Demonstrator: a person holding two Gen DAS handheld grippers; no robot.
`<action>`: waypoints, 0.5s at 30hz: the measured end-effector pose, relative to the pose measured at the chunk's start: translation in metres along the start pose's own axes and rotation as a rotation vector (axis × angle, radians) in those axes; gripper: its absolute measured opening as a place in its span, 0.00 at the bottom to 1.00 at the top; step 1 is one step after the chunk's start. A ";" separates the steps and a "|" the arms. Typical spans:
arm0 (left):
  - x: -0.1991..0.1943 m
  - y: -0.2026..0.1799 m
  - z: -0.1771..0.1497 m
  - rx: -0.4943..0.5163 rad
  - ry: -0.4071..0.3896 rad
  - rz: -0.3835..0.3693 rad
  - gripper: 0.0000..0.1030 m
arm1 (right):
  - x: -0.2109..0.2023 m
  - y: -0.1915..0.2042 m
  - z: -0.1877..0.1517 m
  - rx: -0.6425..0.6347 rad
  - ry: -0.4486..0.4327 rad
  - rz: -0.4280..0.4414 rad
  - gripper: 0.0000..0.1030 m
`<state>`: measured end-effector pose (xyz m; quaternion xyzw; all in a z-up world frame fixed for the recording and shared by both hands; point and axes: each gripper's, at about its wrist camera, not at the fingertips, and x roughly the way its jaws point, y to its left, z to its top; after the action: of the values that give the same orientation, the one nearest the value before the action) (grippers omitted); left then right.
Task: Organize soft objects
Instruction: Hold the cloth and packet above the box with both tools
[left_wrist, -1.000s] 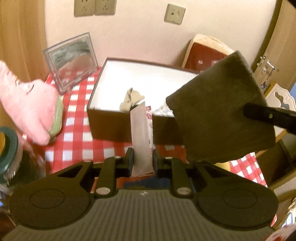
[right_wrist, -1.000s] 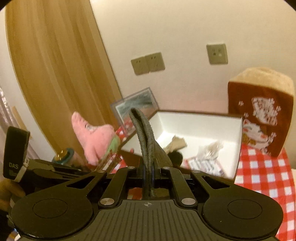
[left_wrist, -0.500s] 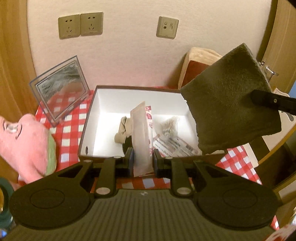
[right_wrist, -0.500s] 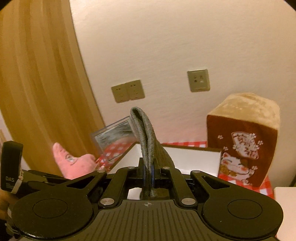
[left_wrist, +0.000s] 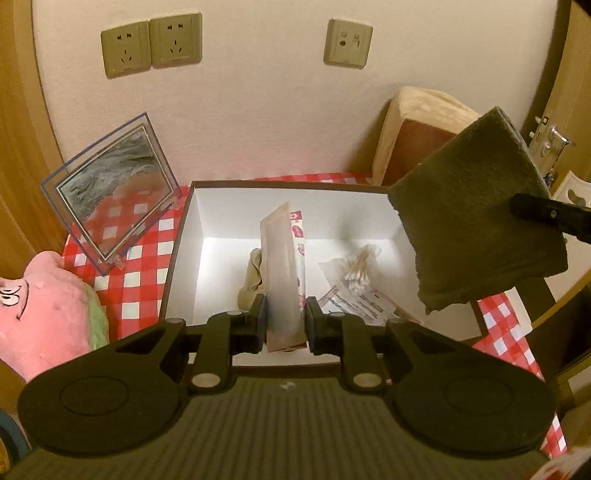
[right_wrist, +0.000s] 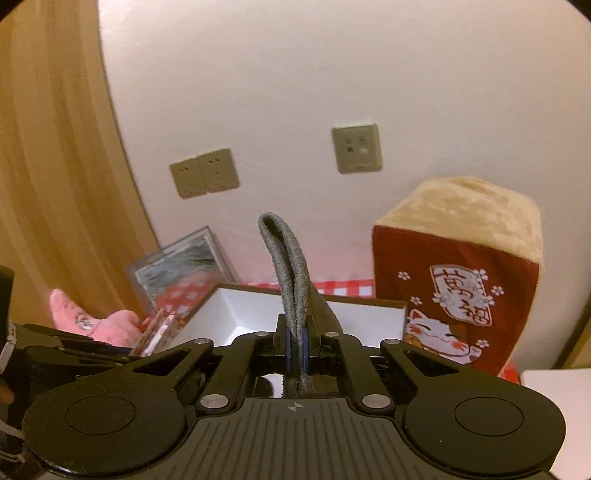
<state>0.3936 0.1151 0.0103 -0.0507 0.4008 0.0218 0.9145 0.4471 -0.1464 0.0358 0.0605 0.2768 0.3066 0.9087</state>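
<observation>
My left gripper (left_wrist: 285, 320) is shut on a tan flat packet (left_wrist: 281, 273) that stands upright over the near side of an open white-lined box (left_wrist: 207, 258). Inside the box lie a beige cloth (left_wrist: 253, 275), a bag of cotton swabs (left_wrist: 356, 267) and printed packets. My right gripper (right_wrist: 295, 349) is shut on a folded grey towel (right_wrist: 286, 273); in the left wrist view that towel (left_wrist: 476, 229) hangs over the box's right side. The left gripper's packet (right_wrist: 155, 334) shows at the left of the right wrist view.
A clear acrylic picture frame (left_wrist: 114, 192) leans left of the box on the red checked tablecloth (left_wrist: 129, 273). A pink plush (left_wrist: 40, 314) lies at the left. A red and beige plush block (right_wrist: 458, 280) stands right of the box by the wall.
Both grippers moved toward the wall with their loads. The box now lies directly below the left gripper, and the towel hangs over the box's right side.
</observation>
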 end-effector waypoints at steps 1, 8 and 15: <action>0.003 0.000 0.001 0.002 0.005 0.001 0.19 | 0.004 -0.001 -0.001 0.004 0.006 -0.010 0.06; 0.026 0.002 0.006 0.013 0.037 0.007 0.19 | 0.032 -0.009 -0.008 0.019 0.054 -0.079 0.06; 0.043 0.006 0.010 0.010 0.057 0.012 0.19 | 0.052 -0.014 -0.013 0.024 0.082 -0.126 0.06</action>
<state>0.4301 0.1226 -0.0151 -0.0446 0.4271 0.0238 0.9028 0.4818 -0.1280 -0.0032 0.0413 0.3206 0.2474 0.9134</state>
